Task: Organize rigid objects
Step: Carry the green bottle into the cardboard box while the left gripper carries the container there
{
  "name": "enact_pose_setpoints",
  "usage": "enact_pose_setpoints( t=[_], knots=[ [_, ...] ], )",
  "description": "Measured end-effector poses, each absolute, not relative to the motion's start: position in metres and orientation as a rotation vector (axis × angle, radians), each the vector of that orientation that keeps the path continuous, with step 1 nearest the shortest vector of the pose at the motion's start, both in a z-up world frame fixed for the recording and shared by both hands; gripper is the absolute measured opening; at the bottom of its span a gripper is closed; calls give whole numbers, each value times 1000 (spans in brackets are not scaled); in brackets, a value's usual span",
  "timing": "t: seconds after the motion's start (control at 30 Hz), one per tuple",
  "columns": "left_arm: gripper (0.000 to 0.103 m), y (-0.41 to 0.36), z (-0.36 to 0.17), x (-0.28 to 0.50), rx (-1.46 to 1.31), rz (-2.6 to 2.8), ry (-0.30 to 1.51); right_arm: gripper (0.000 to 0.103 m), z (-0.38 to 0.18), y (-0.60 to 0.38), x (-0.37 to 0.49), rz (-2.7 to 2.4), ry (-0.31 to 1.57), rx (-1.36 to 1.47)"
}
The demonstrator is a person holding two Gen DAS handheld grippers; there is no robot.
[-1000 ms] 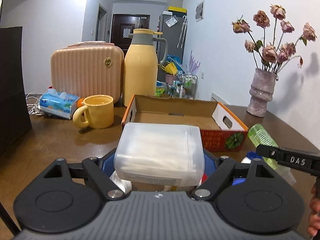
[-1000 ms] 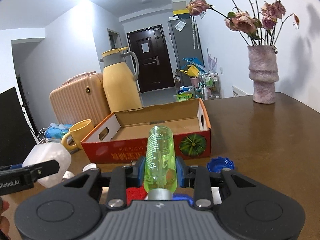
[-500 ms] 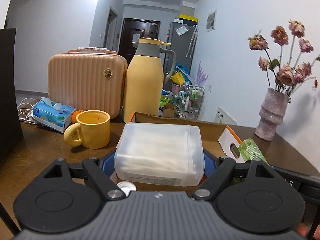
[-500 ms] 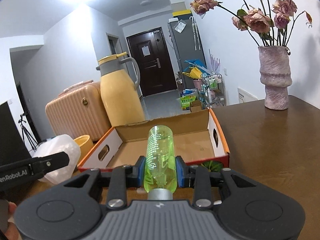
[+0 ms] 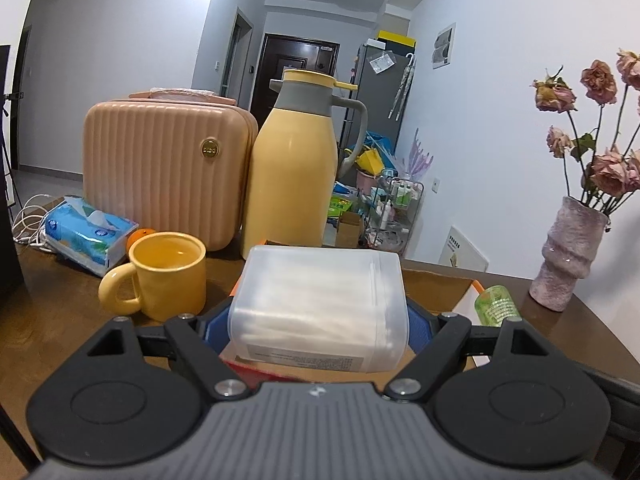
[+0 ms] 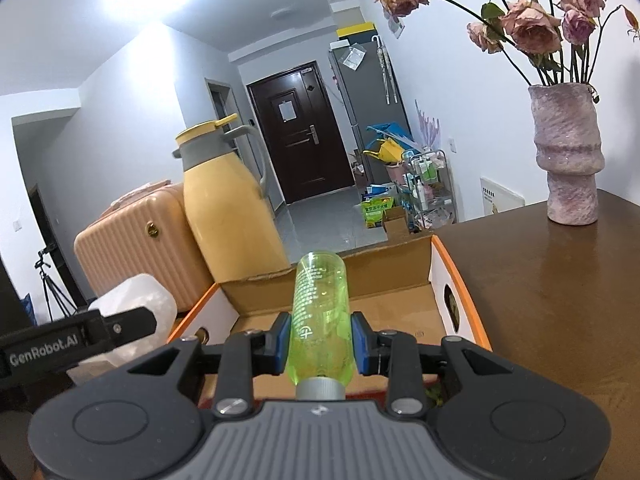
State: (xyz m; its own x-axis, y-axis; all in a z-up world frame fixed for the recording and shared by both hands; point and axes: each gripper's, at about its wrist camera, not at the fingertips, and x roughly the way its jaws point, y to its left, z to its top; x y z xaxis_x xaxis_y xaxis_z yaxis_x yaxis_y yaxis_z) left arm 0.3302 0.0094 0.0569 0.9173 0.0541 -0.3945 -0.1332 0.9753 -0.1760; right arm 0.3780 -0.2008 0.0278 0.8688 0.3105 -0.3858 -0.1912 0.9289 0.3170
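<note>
My left gripper is shut on a frosted white plastic box, held between its blue pads above the near edge of the cardboard box. My right gripper is shut on a clear green bottle with a silver cap, pointing forward over the open cardboard box, whose orange-edged walls and brown floor show below it. In the right wrist view the white plastic box and the left gripper's black finger appear at the left. The green bottle's tip shows at the right of the left wrist view.
A yellow mug, a blue tissue pack, an orange, a peach ribbed case and a tall yellow jug stand behind on the brown table. A pink vase of dried roses stands at the right.
Both grippers have carried their loads forward to over the cardboard box. The mug, jug and case now look nearer, and the box's red front wall has dropped out of sight.
</note>
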Motion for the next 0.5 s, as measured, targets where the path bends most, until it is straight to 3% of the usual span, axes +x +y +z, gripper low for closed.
enact_pose_setpoints(
  t=[0.5],
  knots=[
    [83, 6, 49, 401, -163, 154, 455, 30, 20, -193, 452, 213, 523, 273]
  ],
)
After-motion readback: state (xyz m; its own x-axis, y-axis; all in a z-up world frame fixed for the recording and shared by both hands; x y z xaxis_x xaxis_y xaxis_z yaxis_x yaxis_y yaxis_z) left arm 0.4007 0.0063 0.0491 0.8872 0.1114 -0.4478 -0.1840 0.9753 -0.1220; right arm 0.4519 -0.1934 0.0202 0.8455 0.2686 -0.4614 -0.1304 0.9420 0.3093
